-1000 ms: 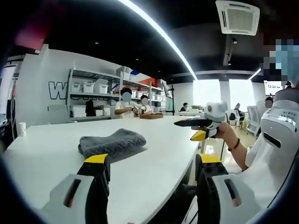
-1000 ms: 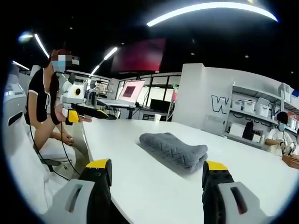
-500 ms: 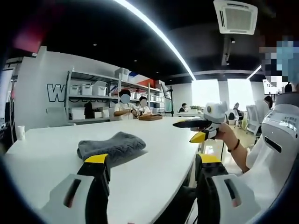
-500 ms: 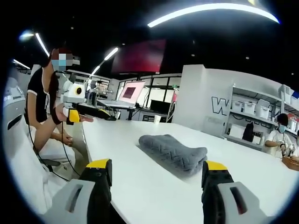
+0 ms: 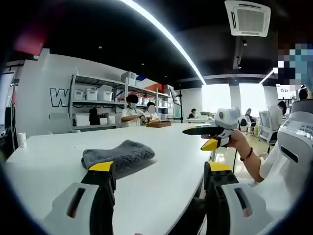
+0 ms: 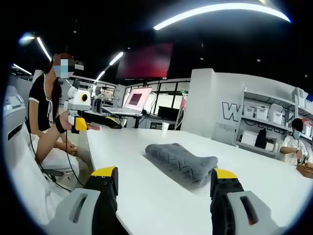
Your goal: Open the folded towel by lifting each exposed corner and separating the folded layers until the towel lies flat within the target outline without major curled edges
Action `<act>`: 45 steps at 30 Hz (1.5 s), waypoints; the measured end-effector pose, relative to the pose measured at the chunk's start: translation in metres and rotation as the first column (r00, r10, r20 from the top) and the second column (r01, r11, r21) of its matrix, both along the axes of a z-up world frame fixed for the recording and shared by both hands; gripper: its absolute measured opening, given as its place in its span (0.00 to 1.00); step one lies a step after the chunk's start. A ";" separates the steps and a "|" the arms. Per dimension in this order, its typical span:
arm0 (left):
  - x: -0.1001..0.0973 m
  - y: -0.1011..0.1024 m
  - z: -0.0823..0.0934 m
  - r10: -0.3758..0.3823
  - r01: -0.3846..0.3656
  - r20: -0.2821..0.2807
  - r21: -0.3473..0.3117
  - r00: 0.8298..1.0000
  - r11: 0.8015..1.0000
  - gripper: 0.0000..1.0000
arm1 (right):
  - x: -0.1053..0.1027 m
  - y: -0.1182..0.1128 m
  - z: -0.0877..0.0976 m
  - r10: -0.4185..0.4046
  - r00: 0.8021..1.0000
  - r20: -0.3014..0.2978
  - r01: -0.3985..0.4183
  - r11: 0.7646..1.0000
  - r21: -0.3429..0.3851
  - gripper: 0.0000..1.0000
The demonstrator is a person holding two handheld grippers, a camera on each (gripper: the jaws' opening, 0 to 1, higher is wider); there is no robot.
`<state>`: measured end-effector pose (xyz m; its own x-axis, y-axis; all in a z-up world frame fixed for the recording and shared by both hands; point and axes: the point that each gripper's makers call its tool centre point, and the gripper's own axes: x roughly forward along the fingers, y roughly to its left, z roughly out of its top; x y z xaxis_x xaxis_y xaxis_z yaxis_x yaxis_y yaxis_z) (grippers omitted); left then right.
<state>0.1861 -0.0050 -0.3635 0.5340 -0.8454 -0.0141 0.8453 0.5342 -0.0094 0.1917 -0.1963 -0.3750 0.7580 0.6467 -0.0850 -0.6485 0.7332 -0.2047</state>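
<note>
Still folded, the grey towel (image 5: 118, 156) lies untouched; both grippers, left (image 5: 159, 183) and right (image 6: 165, 188), stay spread, seemingly edging slightly closer; unfolding hasn't begun.

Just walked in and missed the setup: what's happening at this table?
A person holds a hand-held gripper in each hand over a white table. A grey towel lies on it, folded and untouched. The left hand-held gripper and the right hand-held gripper both have their jaws apart and hang short of the towel, gripping nothing. Other people sit by the shelving in the background. The unfolding has not begun.
</note>
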 end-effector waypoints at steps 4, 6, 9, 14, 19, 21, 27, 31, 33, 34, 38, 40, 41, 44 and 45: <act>0.002 -0.002 -0.001 0.000 0.000 -0.002 0.003 1.000 1.000 0.73 | 0.001 -0.001 0.000 -0.004 1.000 -0.003 0.004 1.000 0.005 0.75; 0.003 -0.003 -0.003 -0.003 0.003 -0.006 0.007 1.000 1.000 0.73 | 0.002 -0.001 0.000 -0.006 1.000 -0.002 0.006 1.000 0.006 0.74; 0.005 -0.003 -0.004 -0.005 0.005 -0.010 0.008 1.000 1.000 0.73 | 0.005 -0.002 0.000 -0.010 1.000 -0.003 0.010 1.000 0.001 0.74; 0.008 -0.004 -0.003 -0.006 0.006 -0.014 0.006 1.000 1.000 0.73 | 0.007 -0.002 -0.002 -0.013 1.000 -0.008 0.013 1.000 0.000 0.74; 0.010 -0.004 0.000 -0.005 0.006 -0.010 0.004 1.000 1.000 0.73 | 0.009 -0.002 -0.002 -0.012 1.000 -0.011 0.012 1.000 -0.004 0.74; 0.011 -0.005 0.001 -0.006 0.006 -0.007 0.005 1.000 1.000 0.73 | 0.010 -0.002 -0.001 -0.012 1.000 -0.014 0.012 1.000 -0.001 0.73; 0.013 -0.008 0.000 -0.008 0.008 -0.009 0.009 1.000 1.000 0.73 | 0.012 -0.005 -0.001 -0.017 1.000 -0.016 0.017 1.000 0.004 0.73; 0.014 -0.009 0.000 -0.002 0.002 -0.006 0.008 1.000 1.000 0.73 | 0.014 -0.006 0.000 -0.023 1.000 -0.012 0.023 1.000 -0.007 0.73; 0.015 -0.009 0.002 -0.001 0.001 0.000 0.002 1.000 1.000 0.73 | 0.015 -0.005 0.002 -0.022 1.000 -0.011 0.022 1.000 0.000 0.72; 0.015 -0.010 0.003 -0.001 0.001 0.000 0.000 1.000 1.000 0.73 | 0.016 -0.005 0.002 -0.022 1.000 -0.011 0.022 1.000 -0.001 0.72; 0.017 -0.011 0.006 0.001 -0.001 0.006 0.002 1.000 1.000 0.73 | 0.018 -0.005 0.004 -0.026 1.000 -0.006 0.026 1.000 -0.003 0.72; 0.018 -0.013 0.008 0.000 0.000 0.008 0.000 1.000 1.000 0.73 | 0.019 -0.005 0.005 -0.027 1.000 -0.008 0.027 1.000 -0.002 0.72; 0.018 -0.013 0.008 -0.002 0.002 0.011 -0.001 1.000 1.000 0.73 | 0.019 -0.004 0.005 -0.025 1.000 -0.006 0.025 1.000 -0.003 0.72; 0.019 -0.016 0.009 -0.007 0.007 0.012 0.001 1.000 1.000 0.73 | 0.021 -0.003 0.005 -0.023 1.000 -0.006 0.023 1.000 -0.006 0.72; 0.019 -0.017 0.009 -0.007 0.007 0.014 0.002 1.000 1.000 0.73 | 0.021 -0.003 0.006 -0.024 1.000 -0.005 0.024 1.000 -0.005 0.72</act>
